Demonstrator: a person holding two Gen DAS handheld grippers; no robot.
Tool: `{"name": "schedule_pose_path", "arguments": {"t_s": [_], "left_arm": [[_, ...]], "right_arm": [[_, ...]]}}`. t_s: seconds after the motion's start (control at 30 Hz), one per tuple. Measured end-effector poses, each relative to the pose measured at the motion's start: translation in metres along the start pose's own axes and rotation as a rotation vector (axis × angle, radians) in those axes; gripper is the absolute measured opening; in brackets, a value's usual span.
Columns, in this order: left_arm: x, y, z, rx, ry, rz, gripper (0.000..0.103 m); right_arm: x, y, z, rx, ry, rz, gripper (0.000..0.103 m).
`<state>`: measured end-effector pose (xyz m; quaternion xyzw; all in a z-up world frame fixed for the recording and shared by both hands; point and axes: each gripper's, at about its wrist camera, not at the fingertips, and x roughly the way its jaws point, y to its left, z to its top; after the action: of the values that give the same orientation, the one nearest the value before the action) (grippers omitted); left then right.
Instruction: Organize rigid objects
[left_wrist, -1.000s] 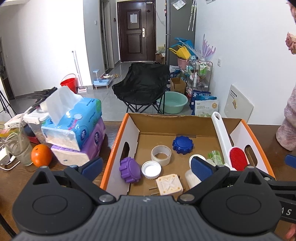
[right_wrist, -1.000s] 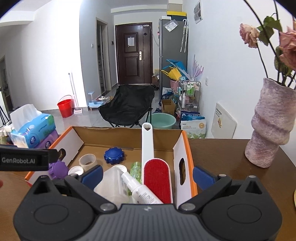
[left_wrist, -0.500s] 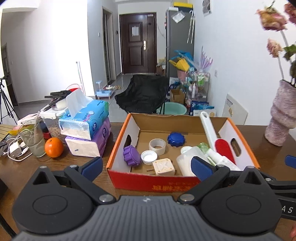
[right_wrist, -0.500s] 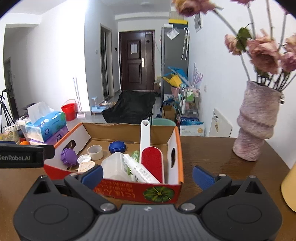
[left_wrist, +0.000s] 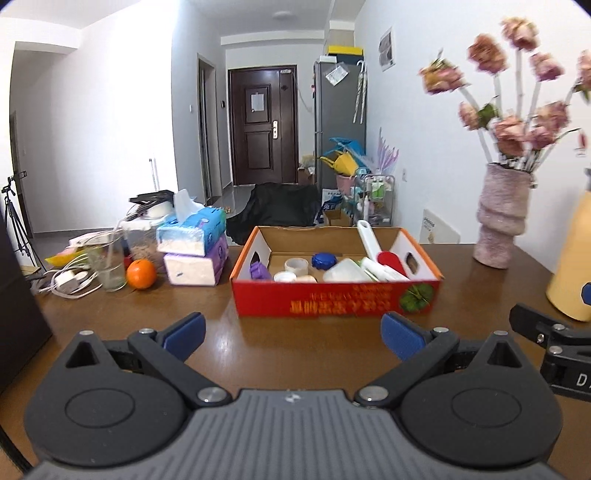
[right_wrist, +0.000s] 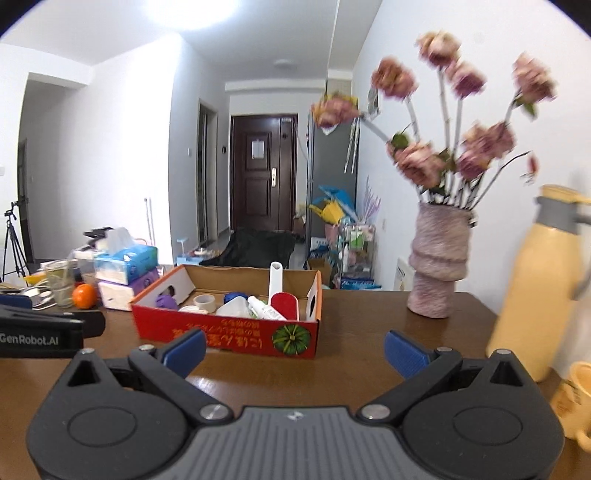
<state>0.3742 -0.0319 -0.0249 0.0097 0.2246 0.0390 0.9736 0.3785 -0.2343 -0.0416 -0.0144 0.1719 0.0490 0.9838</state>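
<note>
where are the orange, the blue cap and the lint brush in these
orange (left_wrist: 140, 273), left wrist view, middle of its peel
blue cap (left_wrist: 324, 259), left wrist view, its ridged top
lint brush (right_wrist: 284, 304), right wrist view, its red pad

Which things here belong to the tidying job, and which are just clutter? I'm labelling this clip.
Job: cardboard box, lint brush, purple knob, blue cap, tape roll.
Lying about: orange, tissue packs, vase, yellow flask.
</note>
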Motion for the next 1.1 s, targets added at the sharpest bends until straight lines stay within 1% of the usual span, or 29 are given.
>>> {"name": "schedule_pose_path", "arguments": {"t_s": [0.17, 0.33, 0.43, 0.53, 0.7, 0.87, 0.97, 1.1], "left_arm": [[-0.095, 0.010, -0.026, -0.004, -0.027, -0.007, 0.103], [-0.188, 0.022, -0.059, 0.005, -0.084, -0.016, 0.103], [-0.236, 0.026, -0.080, 0.011, -0.105, -0.016, 0.103], [-0.273, 0.028, -0.100, 0.019, -0.109, -0.011, 0.103], [-0.316, 0.030, -0.123, 0.025, -0.130, -0.002, 0.103], [-0.342, 0.032, -0.134, 0.030, -0.157, 0.002, 0.103], [-0.346, 0.033, -0.135, 0.029, -0.163, 0.001, 0.103], [-0.343, 0.032, -0.134, 0.024, -0.153, 0.001, 0.103]], "right_arm": [[-0.099, -0.001, -0.018, 0.004, -0.032, -0.004, 0.103], [-0.197, 0.002, -0.040, 0.008, -0.066, -0.040, 0.103], [-0.248, 0.007, -0.055, 0.000, -0.084, -0.045, 0.103], [-0.287, 0.011, -0.070, 0.001, -0.082, -0.052, 0.103], [-0.328, 0.016, -0.089, -0.008, -0.084, -0.057, 0.103], [-0.352, 0.018, -0.098, -0.011, -0.094, -0.057, 0.103], [-0.357, 0.018, -0.098, -0.018, -0.098, -0.061, 0.103], [-0.355, 0.016, -0.098, -0.010, -0.097, -0.068, 0.103]]}}
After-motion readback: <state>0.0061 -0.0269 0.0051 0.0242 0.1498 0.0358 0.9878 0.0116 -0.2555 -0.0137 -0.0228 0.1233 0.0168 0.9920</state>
